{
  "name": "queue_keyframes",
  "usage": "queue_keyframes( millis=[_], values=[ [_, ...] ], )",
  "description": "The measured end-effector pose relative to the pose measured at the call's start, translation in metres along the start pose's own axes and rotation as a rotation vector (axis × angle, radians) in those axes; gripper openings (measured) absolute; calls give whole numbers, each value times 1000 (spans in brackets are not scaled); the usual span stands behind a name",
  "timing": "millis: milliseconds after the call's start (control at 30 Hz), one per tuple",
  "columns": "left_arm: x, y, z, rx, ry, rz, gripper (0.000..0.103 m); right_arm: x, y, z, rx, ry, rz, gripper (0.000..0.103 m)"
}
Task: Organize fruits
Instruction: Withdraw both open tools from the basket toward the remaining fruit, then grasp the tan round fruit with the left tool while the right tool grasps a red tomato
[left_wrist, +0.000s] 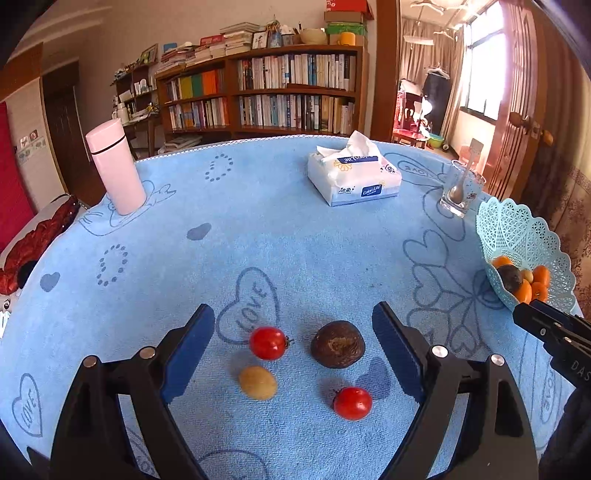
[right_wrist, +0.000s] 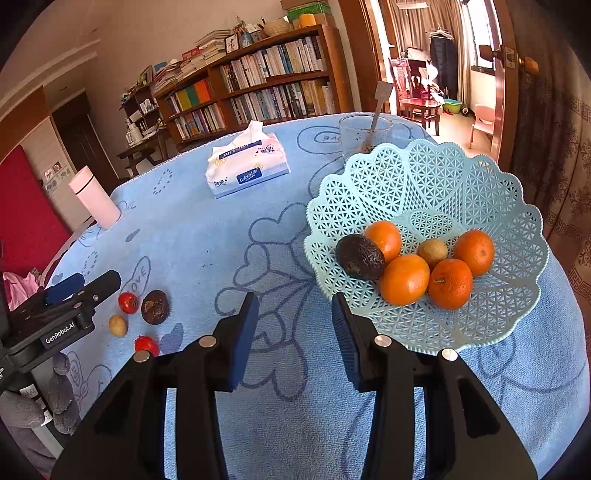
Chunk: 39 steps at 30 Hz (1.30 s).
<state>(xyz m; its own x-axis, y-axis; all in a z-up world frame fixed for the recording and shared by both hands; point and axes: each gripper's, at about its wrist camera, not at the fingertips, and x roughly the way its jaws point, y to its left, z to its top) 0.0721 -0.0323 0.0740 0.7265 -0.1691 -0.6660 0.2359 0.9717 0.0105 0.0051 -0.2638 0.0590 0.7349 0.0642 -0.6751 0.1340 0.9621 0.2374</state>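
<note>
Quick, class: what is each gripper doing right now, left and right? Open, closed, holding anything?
Left gripper: open wide, holding nothing, fruit on the cloth between its fingers.
Right gripper: open, narrower, holding nothing, beside the basket.

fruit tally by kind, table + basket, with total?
Oranges: 4, all in the basket
Dark brown wrinkled fruits: 2, one in the basket, one on the cloth
Small tan round fruits: 2, one in the basket, one on the cloth
Cherry tomatoes: 2, on the cloth
Total: 10
</note>
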Motion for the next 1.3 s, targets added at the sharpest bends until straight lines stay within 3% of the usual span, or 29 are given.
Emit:
queue_keyframes(
  millis=[567, 700, 933, 1133, 1233, 1300],
  values=[
    [13, 38, -38, -58, 72, 12, 85, 23, 55, -23, -116, 99, 74, 43],
    [20, 43, -44, -71, 101, 1, 71, 27, 62, -26, -129, 112, 74, 43],
    [27, 44, -47, -76, 123, -31, 57, 32, 76, -31, -154, 132, 86, 43],
    [25, 40, -50, -76, 101, -77, 30, 36, 92, -33, -185, 145, 112, 43],
    [23, 44, -50, -104, 95, -82, 28, 38, 100, -35, -195, 158, 135, 43],
    [22, 46, -50, -115, 91, -73, 28, 39, 103, -36, -194, 162, 144, 52]
  ],
)
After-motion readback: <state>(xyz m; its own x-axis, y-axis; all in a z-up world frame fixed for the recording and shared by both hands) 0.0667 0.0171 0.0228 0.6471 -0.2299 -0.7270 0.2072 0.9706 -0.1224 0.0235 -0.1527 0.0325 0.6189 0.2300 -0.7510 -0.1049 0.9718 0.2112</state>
